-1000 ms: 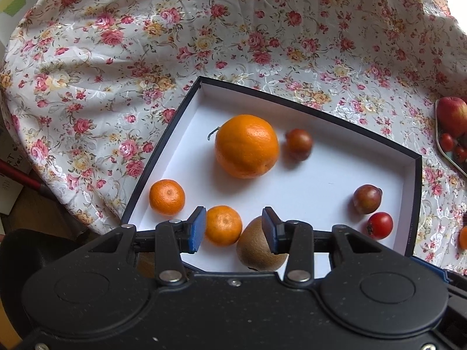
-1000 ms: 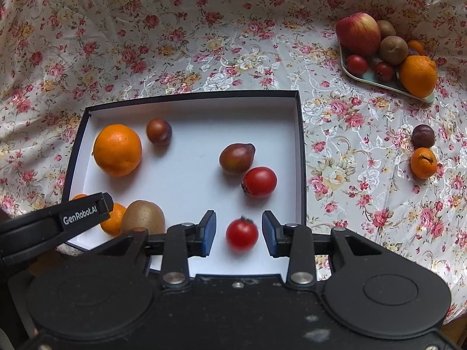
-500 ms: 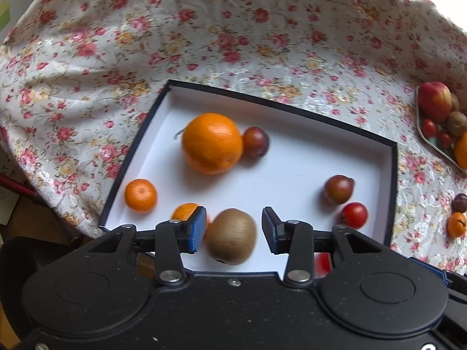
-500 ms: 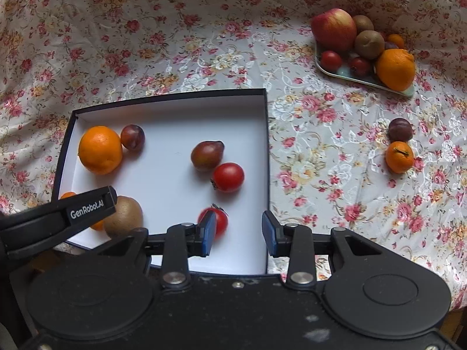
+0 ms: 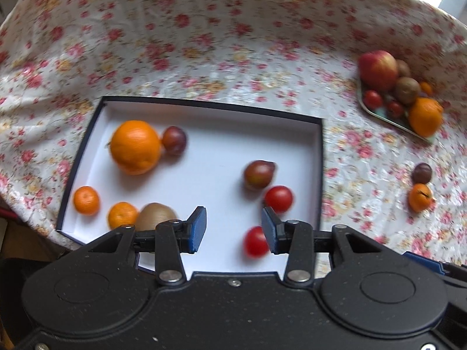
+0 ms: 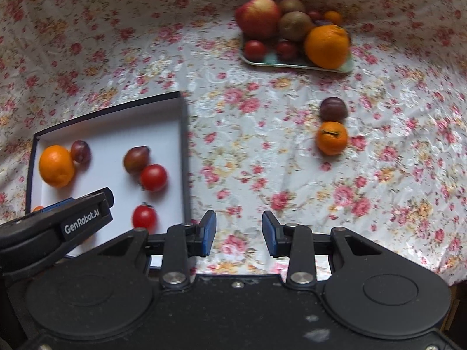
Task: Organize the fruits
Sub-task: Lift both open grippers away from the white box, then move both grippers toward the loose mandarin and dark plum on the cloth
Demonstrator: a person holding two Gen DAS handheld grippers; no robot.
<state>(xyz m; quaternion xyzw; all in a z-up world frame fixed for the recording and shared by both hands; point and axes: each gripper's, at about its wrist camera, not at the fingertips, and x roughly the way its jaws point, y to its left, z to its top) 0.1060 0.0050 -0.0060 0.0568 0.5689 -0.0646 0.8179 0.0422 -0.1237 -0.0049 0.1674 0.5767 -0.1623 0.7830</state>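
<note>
Floral cloth (image 6: 262,151) is covering the whole table you are working over, its pink and yellow blooms blurring a little in both views. At the left, a shallow black-walled box (image 5: 322,157) with a white floor is lying on the cloth. Inside it, two small mandarins (image 5: 86,200) are sitting near the left wall with a kiwi (image 5: 154,215) just beside the nearer one; a big orange (image 5: 135,147) is resting behind them, touching a dark plum (image 5: 174,140). Further right in the box, a reddish-brown fruit (image 5: 258,173) is lying just behind a red tomato (image 5: 278,199), and a second tomato (image 5: 254,241) is sitting near the front.

You are holding your left gripper (image 5: 233,229) above the front of the box with its blue pads apart and nothing between them; the second tomato is peeking out just beside the right pad.

You are holding your right gripper (image 6: 238,235) over bare cloth just right of the box, pads likewise spread and empty.

Further right, a loose plum (image 6: 333,109) and a loose mandarin (image 6: 332,137) are sitting on the cloth, touching. Beyond them, a pale green tray (image 6: 292,61) is carrying an apple (image 6: 257,17), two kiwis, an orange, tomatoes and other small fruit.
</note>
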